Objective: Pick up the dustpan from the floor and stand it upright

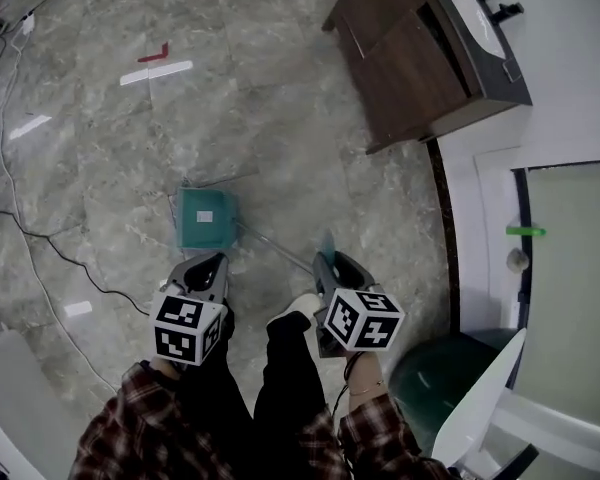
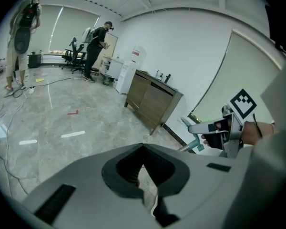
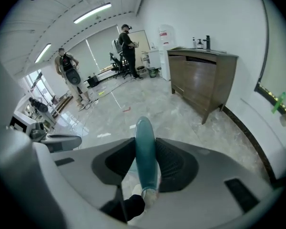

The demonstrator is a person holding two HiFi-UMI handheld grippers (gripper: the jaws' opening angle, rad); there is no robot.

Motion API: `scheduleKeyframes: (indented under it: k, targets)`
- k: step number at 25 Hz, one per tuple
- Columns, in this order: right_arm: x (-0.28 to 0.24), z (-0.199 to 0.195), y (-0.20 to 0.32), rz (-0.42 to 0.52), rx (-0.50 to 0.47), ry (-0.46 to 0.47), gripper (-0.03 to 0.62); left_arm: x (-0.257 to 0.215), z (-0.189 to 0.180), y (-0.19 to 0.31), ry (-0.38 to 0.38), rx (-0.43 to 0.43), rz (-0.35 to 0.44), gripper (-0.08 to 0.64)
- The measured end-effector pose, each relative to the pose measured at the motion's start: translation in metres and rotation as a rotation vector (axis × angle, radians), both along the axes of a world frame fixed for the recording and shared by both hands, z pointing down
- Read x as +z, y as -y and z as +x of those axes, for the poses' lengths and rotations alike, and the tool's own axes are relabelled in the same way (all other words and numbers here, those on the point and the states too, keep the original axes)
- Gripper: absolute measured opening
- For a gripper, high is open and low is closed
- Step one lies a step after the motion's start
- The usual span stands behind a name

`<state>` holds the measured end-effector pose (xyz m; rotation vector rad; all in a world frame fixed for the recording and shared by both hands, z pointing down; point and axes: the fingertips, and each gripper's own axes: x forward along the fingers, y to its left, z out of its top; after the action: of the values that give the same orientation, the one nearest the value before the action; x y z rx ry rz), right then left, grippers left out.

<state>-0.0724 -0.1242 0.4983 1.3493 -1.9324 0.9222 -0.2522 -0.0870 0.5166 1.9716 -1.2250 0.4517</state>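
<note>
Your right hand-held gripper (image 1: 327, 261) pinches the dustpan (image 1: 205, 218) by its teal handle (image 3: 146, 149). The pan end lies on the floor (image 1: 280, 118) ahead and left, shaft slanting down to it. Your left hand-held gripper (image 1: 208, 266), pressed together and empty, hangs nearer that end.

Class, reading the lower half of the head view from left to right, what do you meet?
White tape strip → left claw → right claw, closed on the dustpan handle → green bin → glass panel.
</note>
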Motion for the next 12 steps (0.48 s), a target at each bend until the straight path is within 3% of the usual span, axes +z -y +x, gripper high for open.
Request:
scheduleKeyframes:
  k: [7,12]
  targets:
    - [-0.015,-0.094,0.034,0.042,-0.112,0.039,0.124,0.012,-0.065,0.005,-0.044,-0.163,-0.004,0.0]
    - [-0.015,-0.124,0.042,0.067,-0.132,0.019,0.124,0.019,-0.101,0.001,-0.056,-0.246,-0.006,0.0]
